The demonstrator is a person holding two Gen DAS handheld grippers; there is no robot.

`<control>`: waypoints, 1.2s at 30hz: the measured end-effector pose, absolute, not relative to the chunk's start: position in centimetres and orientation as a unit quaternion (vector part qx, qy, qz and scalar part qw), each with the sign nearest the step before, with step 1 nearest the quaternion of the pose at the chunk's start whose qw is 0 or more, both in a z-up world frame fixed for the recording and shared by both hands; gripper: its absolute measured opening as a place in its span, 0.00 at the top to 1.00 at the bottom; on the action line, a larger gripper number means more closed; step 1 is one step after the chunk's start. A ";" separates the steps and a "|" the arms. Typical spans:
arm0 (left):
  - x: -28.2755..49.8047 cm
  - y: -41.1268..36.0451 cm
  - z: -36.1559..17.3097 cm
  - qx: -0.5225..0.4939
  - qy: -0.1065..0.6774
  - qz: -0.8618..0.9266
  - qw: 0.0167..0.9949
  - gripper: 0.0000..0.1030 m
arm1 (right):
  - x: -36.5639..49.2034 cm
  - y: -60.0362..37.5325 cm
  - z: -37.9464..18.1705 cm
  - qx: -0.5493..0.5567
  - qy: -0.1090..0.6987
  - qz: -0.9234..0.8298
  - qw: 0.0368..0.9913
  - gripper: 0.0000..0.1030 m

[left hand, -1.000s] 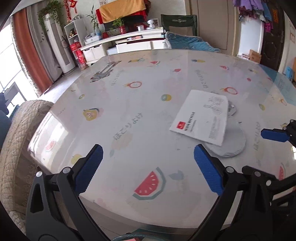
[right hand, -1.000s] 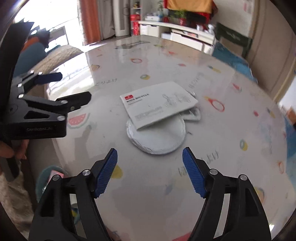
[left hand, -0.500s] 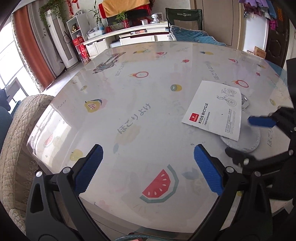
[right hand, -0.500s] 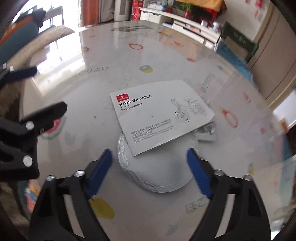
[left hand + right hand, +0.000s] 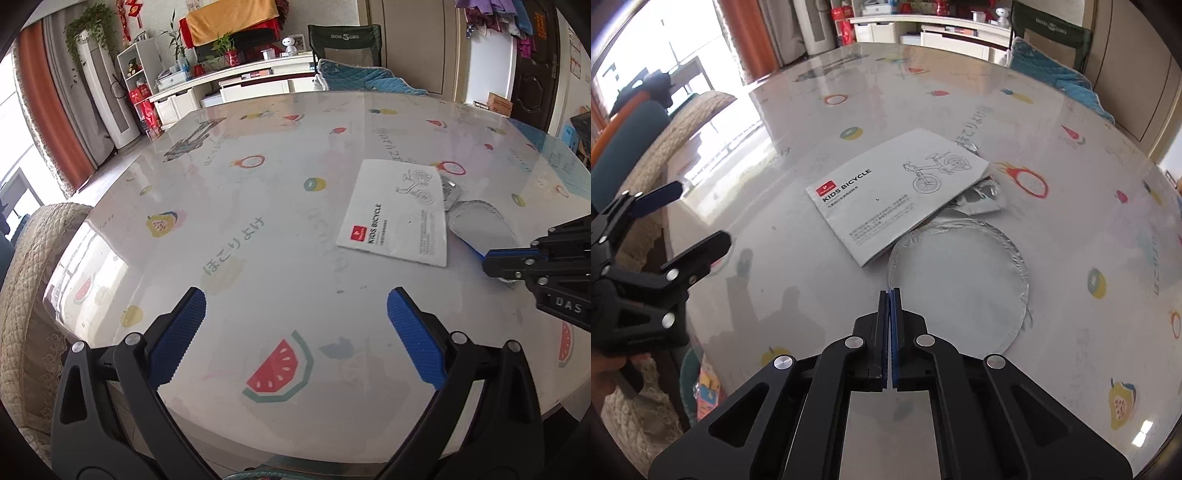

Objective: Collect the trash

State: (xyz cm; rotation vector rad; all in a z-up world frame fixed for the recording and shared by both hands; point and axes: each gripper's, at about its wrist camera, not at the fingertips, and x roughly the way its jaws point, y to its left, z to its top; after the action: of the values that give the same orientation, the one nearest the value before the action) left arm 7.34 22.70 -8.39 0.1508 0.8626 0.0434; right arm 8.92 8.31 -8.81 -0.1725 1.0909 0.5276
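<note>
Booklet (image 5: 894, 199) on fruit-print table (image 5: 960, 92)

A green folding chair (image 5: 345, 38) stands behind the fruit-print table (image 5: 258, 206).

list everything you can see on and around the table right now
booklet: 1, white with a red logo and a bicycle drawing, flat near the table's middle, one corner over the foil disc
foil disc: 1, silver, flat on the table beside and partly under the booklet
crumpled foil: 1 piece, silver, sticking out from under the booklet's far edge
table: 1, white glossy cover with fruit prints
folding chair: 1, dark green, behind the table
shelf unit: 1, white, by the far wall
curtain: 1, orange
left gripper: 1, black with blue pads, jaws open over the near table edge
right gripper: 1, black with blue pads, jaws shut at the foil disc's near rim
</note>
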 end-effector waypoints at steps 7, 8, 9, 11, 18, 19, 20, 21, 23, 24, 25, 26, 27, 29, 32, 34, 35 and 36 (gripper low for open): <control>8.6 20.1 -8.9 0.087 0.424 0.009 0.901 0.07 | 8.0 4.2 -6.6 0.003 0.499 0.266 0.825 0.99; 8.6 19.7 -9.0 0.083 0.424 0.004 0.902 0.07 | 7.8 3.7 -6.1 0.016 0.495 0.268 0.826 0.99; 8.6 19.3 -9.0 0.086 0.423 0.000 0.902 0.07 | 7.7 3.0 -5.5 0.030 0.489 0.270 0.829 0.99; 8.8 18.3 -9.1 0.104 0.422 -0.003 0.900 0.07 | 7.5 1.9 -4.5 0.050 0.478 0.275 0.833 0.99; 11.9 15.1 -10.4 0.164 0.433 -0.005 0.886 0.06 | 7.0 -0.1 -2.5 0.094 0.447 0.282 0.844 0.99; 12.5 14.7 -10.7 0.166 0.440 -0.006 0.883 0.06 | 7.0 -0.2 -2.6 0.095 0.446 0.283 0.844 0.99; 13.2 14.3 -11.1 0.163 0.448 -0.010 0.879 0.06 | 7.0 -0.3 -2.8 0.097 0.445 0.284 0.844 0.99; 13.8 13.9 -11.4 0.157 0.455 -0.016 0.876 0.06 | 7.1 -0.4 -2.9 0.098 0.445 0.284 0.843 0.99; 14.5 13.5 -11.8 0.143 0.464 -0.028 0.874 0.06 | 7.2 -0.6 -3.1 0.097 0.444 0.285 0.844 0.99; 15.0 13.3 -12.2 0.145 0.472 -0.028 0.869 0.06 | 7.2 -0.9 -3.1 0.097 0.444 0.286 0.844 0.99; 15.4 13.2 -12.3 0.145 0.472 -0.029 0.869 0.05 | 7.2 -1.1 -3.2 0.100 0.443 0.288 0.843 0.99; 15.5 13.3 -12.2 0.142 0.471 -0.032 0.870 0.06 | 7.2 -1.3 -3.2 0.101 0.442 0.288 0.844 0.99; 16.0 13.5 -12.2 0.135 0.477 -0.037 0.868 0.05 | 7.0 -1.4 -3.2 0.102 0.441 0.288 0.844 0.99; 16.7 14.6 -12.4 0.094 0.497 -0.055 0.861 0.05 | 6.8 -1.7 -3.2 0.102 0.439 0.290 0.844 0.99; 17.1 16.1 -13.0 0.050 0.507 -0.078 0.857 0.05 | 6.6 -2.0 -3.3 0.101 0.440 0.290 0.844 0.99; 16.9 16.1 -13.0 0.061 0.499 -0.087 0.860 0.06 | 6.4 -2.1 -3.3 0.103 0.439 0.291 0.844 0.99; 16.9 16.3 -13.1 0.052 0.499 -0.091 0.860 0.06 | 6.3 -2.0 -3.2 0.103 0.437 0.292 0.844 0.99; 16.6 16.3 -13.1 0.056 0.496 -0.092 0.862 0.08 | 6.2 -1.9 -3.2 0.103 0.437 0.293 0.844 0.99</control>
State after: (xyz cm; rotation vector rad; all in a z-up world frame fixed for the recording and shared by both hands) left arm 16.62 16.31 -13.06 0.1168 1.0395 -0.1932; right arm 6.18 -1.92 -3.16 0.2179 0.9215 0.6186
